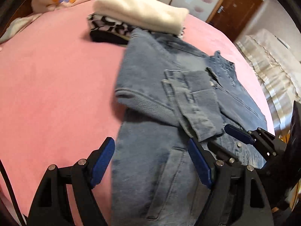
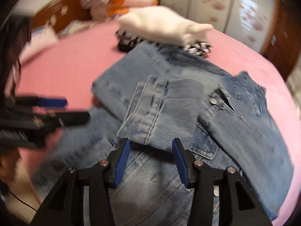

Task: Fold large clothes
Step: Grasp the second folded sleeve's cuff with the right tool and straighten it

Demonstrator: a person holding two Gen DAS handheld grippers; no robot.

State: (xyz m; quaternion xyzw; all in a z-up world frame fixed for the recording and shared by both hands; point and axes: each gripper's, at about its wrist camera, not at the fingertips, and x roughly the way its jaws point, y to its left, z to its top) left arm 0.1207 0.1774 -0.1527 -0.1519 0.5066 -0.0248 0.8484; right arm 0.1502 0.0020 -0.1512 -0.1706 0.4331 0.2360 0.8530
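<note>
On the left, the left gripper [image 1: 150, 162] hangs released over the near part of the denim jacket [image 1: 169, 98], its blue pads spread wide with nothing pressed between them; one finger is above the pink bed [image 1: 56, 75], the other above the cloth. The jacket lies on the bed's right half, and both sleeves look folded in across the body, their cuffs [image 1: 197, 103] lying side by side near the middle. So the sleeve folds seem done, while the body remains long and not yet doubled over; that fold, and likely a tidy-up, is what appears left. Behind the jacket, a stack of folded clothes [image 1: 139, 17], a cream piece on top, touches its far edge. On the right, the right gripper [image 2: 151, 163] hovers part-open above the lower front panel, gripping nothing.
</note>
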